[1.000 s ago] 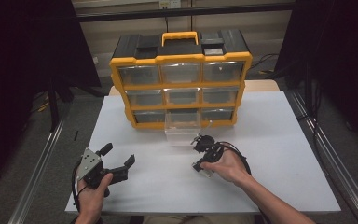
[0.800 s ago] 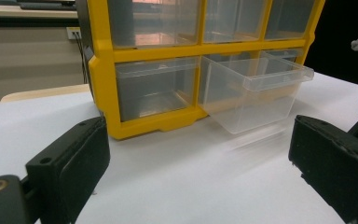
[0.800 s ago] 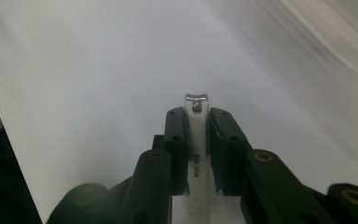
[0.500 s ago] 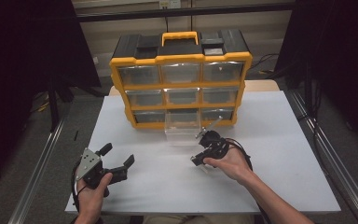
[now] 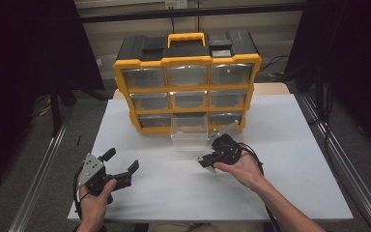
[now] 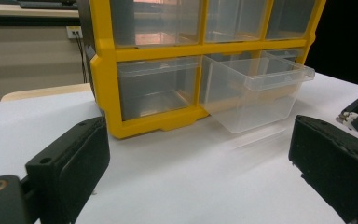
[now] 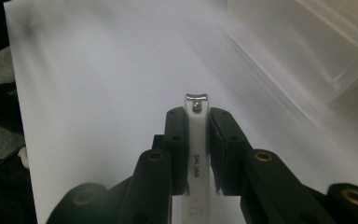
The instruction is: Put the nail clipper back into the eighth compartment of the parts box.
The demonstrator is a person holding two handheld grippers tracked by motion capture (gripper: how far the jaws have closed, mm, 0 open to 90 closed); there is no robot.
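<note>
My right gripper [image 7: 196,140] is clamped on a white nail clipper [image 7: 196,154], held above the table [image 5: 290,159] just beside the pulled-out clear drawer [image 5: 189,130] of the yellow organizer [image 5: 187,89]. The pickup looks done; dropping it in the drawer remains. My left gripper [image 5: 123,166] rests open, empty, well apart.

One piece of lettering can be read. In the right gripper view, a white nail clipper [image 7: 196,154] carries small dark capitals that run lengthwise along its body; they appear to read "SHUIAN", though the middle letters are too small to tell for certain. Lower on the same white body, a faint round pinkish mark shows; what it says cannot be made out. The yellow drawer organizer [image 5: 187,60] bears no legible label or number in the high view or the left gripper view.
</note>
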